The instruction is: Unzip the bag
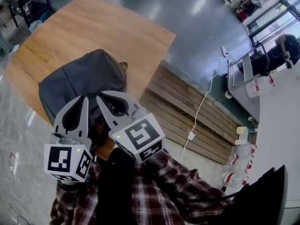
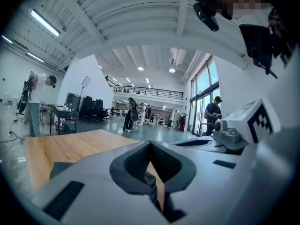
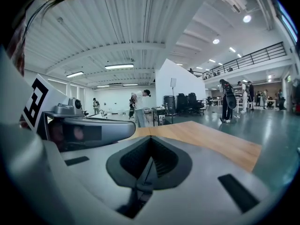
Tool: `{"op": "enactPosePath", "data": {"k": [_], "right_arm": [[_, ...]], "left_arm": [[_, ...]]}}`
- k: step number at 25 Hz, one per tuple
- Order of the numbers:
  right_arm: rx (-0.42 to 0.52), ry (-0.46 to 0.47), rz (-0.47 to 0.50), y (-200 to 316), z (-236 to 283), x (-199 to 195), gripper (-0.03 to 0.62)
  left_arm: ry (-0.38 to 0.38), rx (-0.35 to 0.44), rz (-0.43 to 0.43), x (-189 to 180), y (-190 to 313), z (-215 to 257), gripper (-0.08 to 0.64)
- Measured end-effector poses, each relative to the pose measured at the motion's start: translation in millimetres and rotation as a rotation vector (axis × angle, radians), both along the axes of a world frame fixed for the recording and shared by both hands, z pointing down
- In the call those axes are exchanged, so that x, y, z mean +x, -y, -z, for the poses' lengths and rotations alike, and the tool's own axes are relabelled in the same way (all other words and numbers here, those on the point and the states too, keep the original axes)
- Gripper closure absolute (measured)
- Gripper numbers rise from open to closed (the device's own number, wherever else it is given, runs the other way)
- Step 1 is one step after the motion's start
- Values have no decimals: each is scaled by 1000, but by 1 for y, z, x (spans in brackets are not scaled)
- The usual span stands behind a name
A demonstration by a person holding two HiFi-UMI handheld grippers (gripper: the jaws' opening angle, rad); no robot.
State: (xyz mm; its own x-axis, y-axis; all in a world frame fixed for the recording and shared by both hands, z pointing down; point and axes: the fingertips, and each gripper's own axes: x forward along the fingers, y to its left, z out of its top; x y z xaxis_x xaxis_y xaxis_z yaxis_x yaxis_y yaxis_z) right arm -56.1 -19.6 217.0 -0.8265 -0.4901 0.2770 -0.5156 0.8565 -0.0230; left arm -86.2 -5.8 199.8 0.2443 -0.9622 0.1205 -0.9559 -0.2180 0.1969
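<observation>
Where the left gripper (image 2: 150, 144) and right gripper (image 3: 150, 139) rise before it in the head view, the near end of the single grey backpack (image 1: 84, 76) is hidden, and its zip cannot be made out. It lies on the wooden table (image 1: 93, 22). Both grippers' jaws are pressed together on nothing.

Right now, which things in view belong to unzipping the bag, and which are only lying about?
For the job:
- grey backpack, zipped, on the wooden table
- left gripper and right gripper, both shut and empty

Lying about:
- white charger cable
- bottles
- grey cart
</observation>
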Motion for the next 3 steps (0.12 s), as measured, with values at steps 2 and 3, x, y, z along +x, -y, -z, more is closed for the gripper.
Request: {"op": "enactPosePath", "data": {"k": [2,3], "right_arm": [[-9,-6,11,1,-3,0,581],[-14,-9,17,1,-4,1,581]], "left_arm": [[3,-7,14,1,-1,-3,551],[4,-11,21,2,-1,-5,551]]}}
